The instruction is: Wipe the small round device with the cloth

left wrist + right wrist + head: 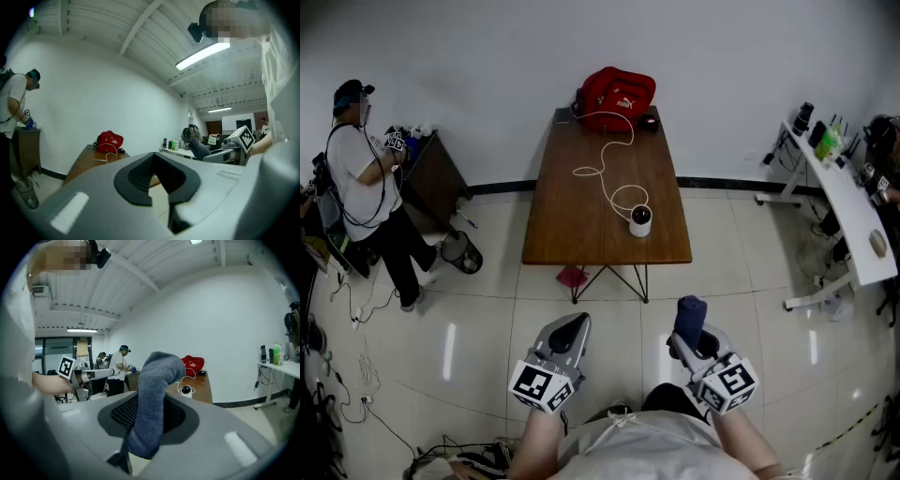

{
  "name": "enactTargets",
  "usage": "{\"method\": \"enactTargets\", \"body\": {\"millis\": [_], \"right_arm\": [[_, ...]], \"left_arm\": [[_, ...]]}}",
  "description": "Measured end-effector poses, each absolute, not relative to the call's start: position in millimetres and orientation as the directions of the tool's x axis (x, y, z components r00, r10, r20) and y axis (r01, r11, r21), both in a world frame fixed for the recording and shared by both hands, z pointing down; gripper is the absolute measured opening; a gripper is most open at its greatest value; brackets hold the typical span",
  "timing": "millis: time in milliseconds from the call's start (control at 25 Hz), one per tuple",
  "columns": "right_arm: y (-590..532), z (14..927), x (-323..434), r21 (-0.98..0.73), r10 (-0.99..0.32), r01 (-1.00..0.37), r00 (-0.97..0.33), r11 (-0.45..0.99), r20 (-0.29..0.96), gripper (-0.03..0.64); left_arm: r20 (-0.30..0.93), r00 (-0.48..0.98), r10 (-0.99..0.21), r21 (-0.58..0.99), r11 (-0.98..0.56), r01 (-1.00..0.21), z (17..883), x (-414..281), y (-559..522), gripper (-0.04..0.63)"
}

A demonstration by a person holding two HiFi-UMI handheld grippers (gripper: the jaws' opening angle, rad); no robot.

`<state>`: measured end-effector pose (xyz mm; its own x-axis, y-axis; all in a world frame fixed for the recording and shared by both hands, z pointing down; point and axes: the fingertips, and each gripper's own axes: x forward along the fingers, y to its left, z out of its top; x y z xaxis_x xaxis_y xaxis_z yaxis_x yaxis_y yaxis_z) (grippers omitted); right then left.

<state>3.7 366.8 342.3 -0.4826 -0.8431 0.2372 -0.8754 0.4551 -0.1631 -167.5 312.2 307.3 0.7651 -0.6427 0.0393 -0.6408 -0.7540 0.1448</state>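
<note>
My right gripper has its jaws clamped on a dark blue-grey knitted cloth, which stands up out of them and flops over at its top. My left gripper has its jaws pressed together with nothing between them. Both grippers hang over the tiled floor, well short of the near edge of the brown wooden table. The small round white device sits on the table near its near right corner, well apart from the cloth. A white cable loops along the table from the device toward the far end, where a red fabric bag lies; I cannot tell what it holds. A black bin stands on the floor left of the table, its contents unclear.
</note>
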Motion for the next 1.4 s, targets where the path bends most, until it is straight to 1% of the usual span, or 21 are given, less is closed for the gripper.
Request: {"method": "enactTargets", "body": {"millis": [200,400,600,760,920,1040,1280,1400], "right_arm": [[335,354,6,-0.166,-0.836,-0.874,-0.486,0.457,0.256,0.124],[284,361,25,-0.163,-0.828,-0.869,-0.495,0.467,0.265,0.124],[204,371,60,-0.168,-0.814,-0.86,-0.511,0.483,0.276,0.124],[136,374,86,-0.15,-0.787,-0.838,-0.545,0.525,0.288,0.124],[81,386,106,-0.116,-0.723,-0.795,-0.594,0.596,0.354,0.124],[49,399,113,-0.111,-0.674,-0.769,-0.612,0.63,0.414,0.124],[25,436,93,-0.126,-0.538,-0.687,-0.658,0.716,0.527,0.126],[15,450,80,-0.105,-0.49,-0.648,-0.662,0.754,0.567,0.126]], "left_arm": [[0.056,0.76,-0.647,0.17,-0.744,-0.646,324,-168,284,0.003],[0.077,0.756,-0.65,0.178,-0.737,-0.652,337,-152,239,0.003],[0.098,0.755,-0.648,0.182,-0.735,-0.654,347,-115,171,0.003],[0.115,0.75,-0.651,0.182,-0.729,-0.66,354,-78,109,0.003],[0.138,0.753,-0.644,0.175,-0.732,-0.658,364,-39,55,0.003],[0.185,0.765,-0.617,0.163,-0.748,-0.643,376,-16,32,0.003],[0.296,0.783,-0.546,0.164,-0.779,-0.605,411,10,9,0.003],[0.328,0.795,-0.51,0.206,-0.783,-0.587,427,19,-1,0.003]]}}
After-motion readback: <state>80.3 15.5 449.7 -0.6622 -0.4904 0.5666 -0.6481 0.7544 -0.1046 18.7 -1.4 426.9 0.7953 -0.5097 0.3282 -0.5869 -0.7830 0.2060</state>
